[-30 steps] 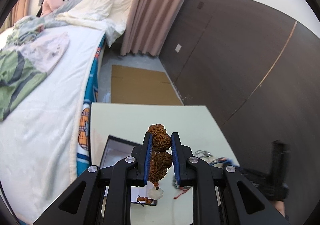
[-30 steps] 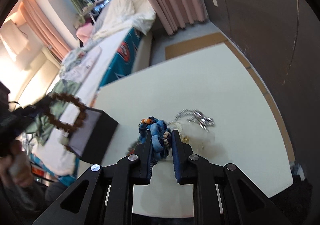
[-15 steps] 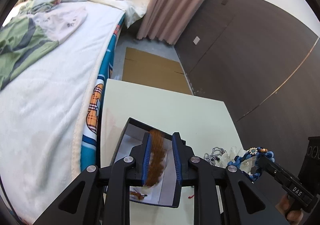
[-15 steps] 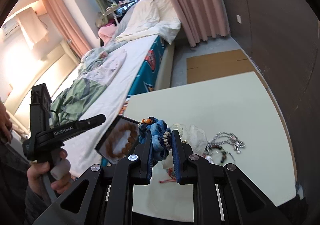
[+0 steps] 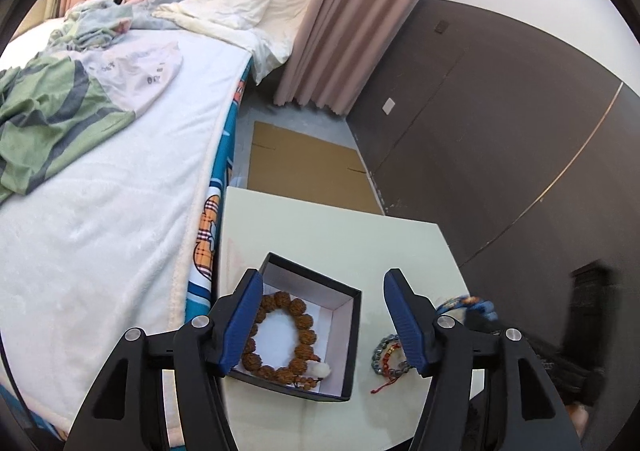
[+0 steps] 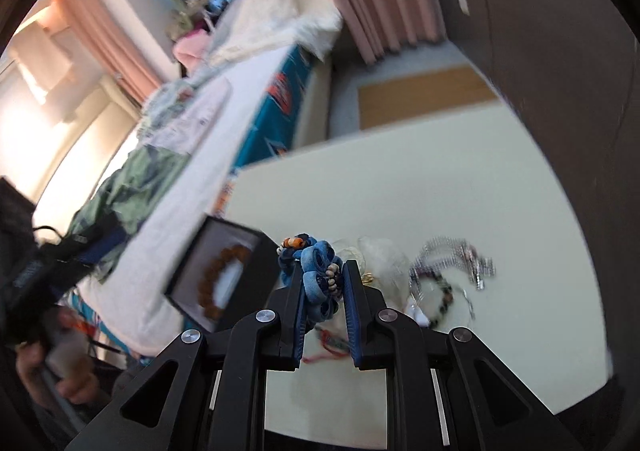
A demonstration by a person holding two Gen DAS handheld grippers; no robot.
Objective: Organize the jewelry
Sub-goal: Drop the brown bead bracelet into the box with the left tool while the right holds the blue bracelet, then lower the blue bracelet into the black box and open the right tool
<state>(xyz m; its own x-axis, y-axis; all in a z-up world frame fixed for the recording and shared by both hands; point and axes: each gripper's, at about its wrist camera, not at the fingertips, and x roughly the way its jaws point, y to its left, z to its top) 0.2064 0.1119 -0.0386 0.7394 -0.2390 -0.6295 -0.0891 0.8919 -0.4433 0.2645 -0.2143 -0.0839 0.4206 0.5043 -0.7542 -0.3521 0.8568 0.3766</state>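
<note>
Left tongs (image 5: 324, 315) spread wide over the black box (image 5: 352, 335) — brown bead bracelet (image 5: 280, 339) lying inside. Right tongs (image 6: 323, 291) clamped on a blue bracelet (image 6: 316, 271) — knotted cord, perhaps — above the counter (image 6: 400, 203).

bracelet (image 5: 280, 339) in box (image 5: 352, 335) on table (image 5: 332, 235)

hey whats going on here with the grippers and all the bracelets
A person with a handheld gripper in each hand is sorting jewelry on a pale table beside a bed. The left gripper is open above a black box, and a brown bead bracelet lies inside the box. The right gripper is shut on a blue fabric bracelet, held above the table. More pieces lie loose on the table, including a silver chain and a grey bead bracelet with a red cord.
</note>
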